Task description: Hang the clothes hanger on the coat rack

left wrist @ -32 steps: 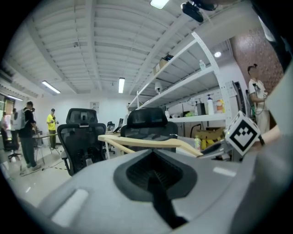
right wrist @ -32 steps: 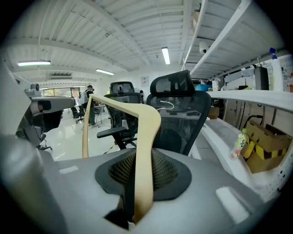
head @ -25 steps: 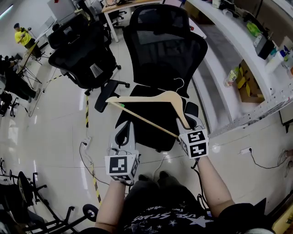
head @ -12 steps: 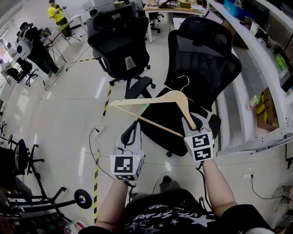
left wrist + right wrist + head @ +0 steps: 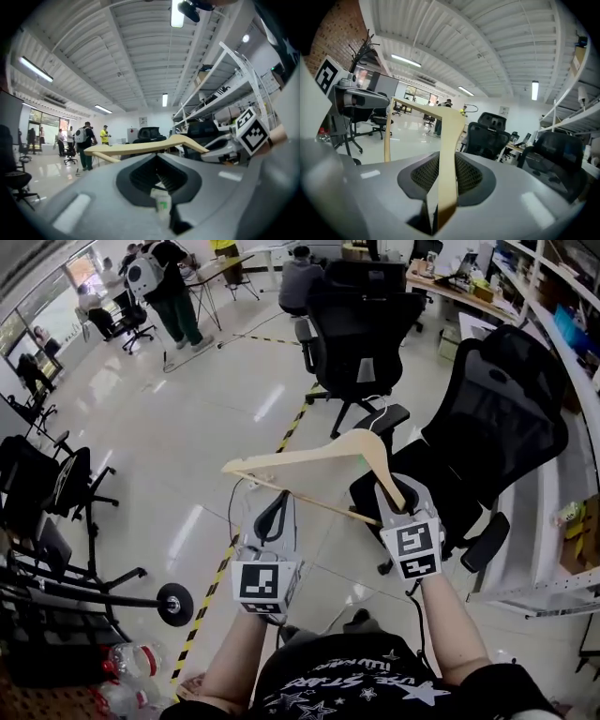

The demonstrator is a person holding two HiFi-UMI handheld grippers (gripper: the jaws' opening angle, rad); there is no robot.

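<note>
A wooden clothes hanger (image 5: 309, 457) with a metal hook (image 5: 378, 412) hangs in the air in front of me, lying nearly flat. My right gripper (image 5: 395, 495) is shut on the hanger's right arm, and in the right gripper view that arm (image 5: 449, 154) runs up out of the closed jaws. My left gripper (image 5: 278, 499) sits lower left of the hanger, shut, with nothing gripped; in the left gripper view the hanger (image 5: 140, 147) crosses beyond its jaws. A black coat rack (image 5: 365, 49) stands by a brick wall at the right gripper view's upper left.
Black office chairs stand ahead (image 5: 361, 334) and to the right (image 5: 497, 427). Yellow-black floor tape (image 5: 220, 568) runs across the tiles. A shelf unit (image 5: 562, 549) lines the right side. People (image 5: 173, 287) stand at desks far back. More chairs (image 5: 47, 493) crowd the left.
Both grippers have swung left with the hanger, still held by the right one. The big black chair has slid from the centre to the right, and open floor lies ahead.
</note>
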